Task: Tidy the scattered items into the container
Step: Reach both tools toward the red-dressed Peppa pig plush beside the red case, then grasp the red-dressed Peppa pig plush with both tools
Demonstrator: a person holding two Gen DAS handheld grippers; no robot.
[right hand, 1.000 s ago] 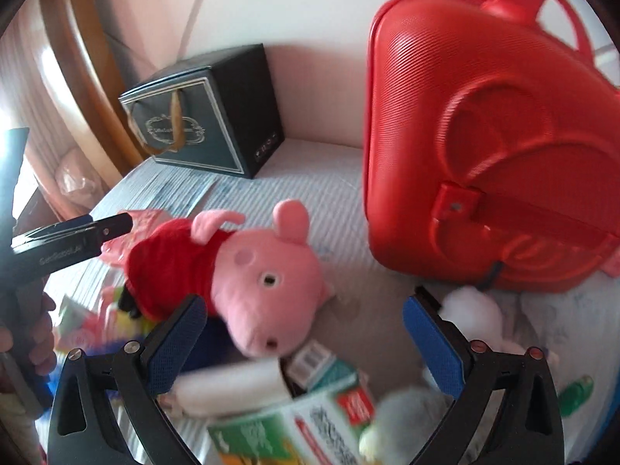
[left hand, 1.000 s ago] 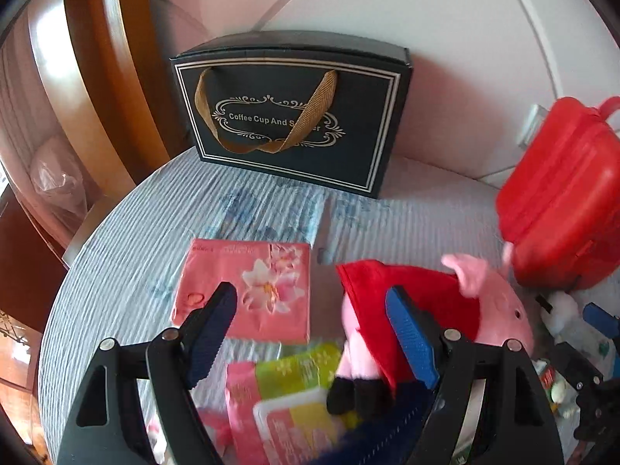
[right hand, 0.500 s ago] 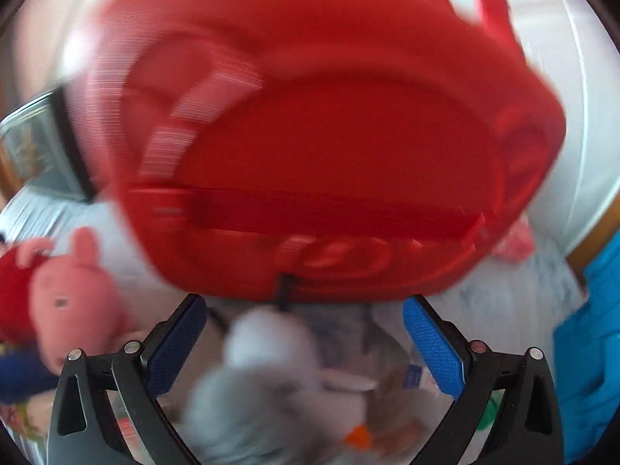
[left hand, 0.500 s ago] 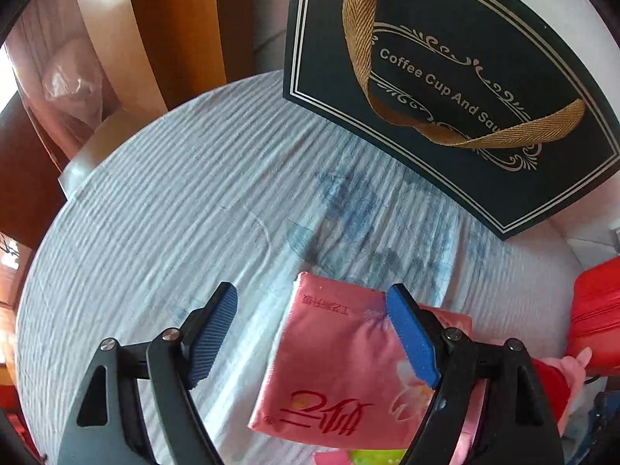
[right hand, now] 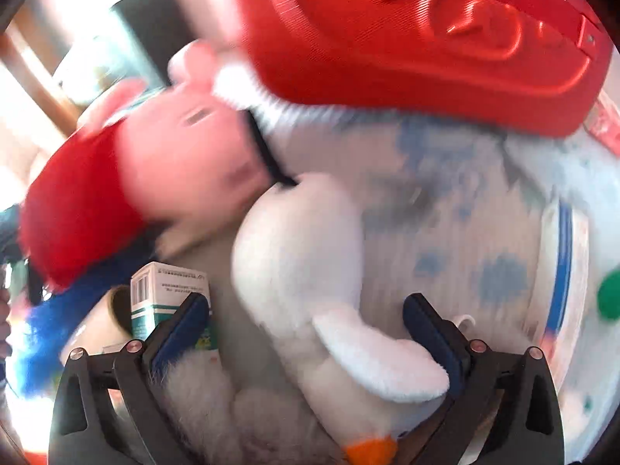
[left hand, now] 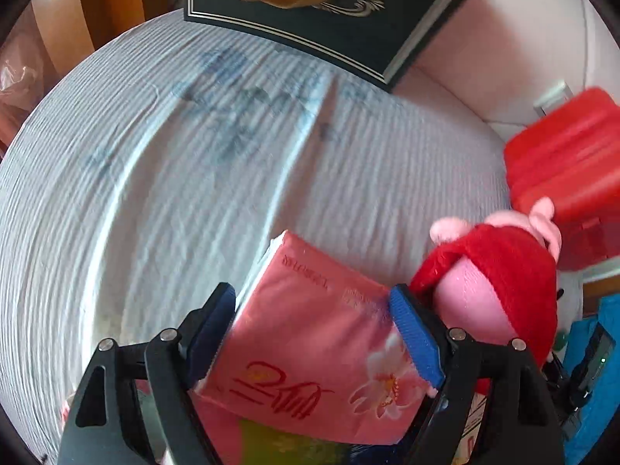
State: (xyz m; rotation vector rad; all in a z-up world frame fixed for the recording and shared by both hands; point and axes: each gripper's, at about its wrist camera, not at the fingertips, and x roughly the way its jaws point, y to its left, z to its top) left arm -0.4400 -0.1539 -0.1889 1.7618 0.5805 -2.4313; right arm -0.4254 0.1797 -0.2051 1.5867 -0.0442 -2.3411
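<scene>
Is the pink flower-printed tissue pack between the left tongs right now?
Yes: the pink flower-printed tissue pack lies between the blue pads of the left tongs on the striped cloth.

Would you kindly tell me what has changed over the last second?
The left gripper has come down over the pink tissue pack, its jaws just opening, the pack between them. The right gripper swung from the pig toy down over the white plush duck, jaws open. Nothing is lifted; the red case stays.
</scene>
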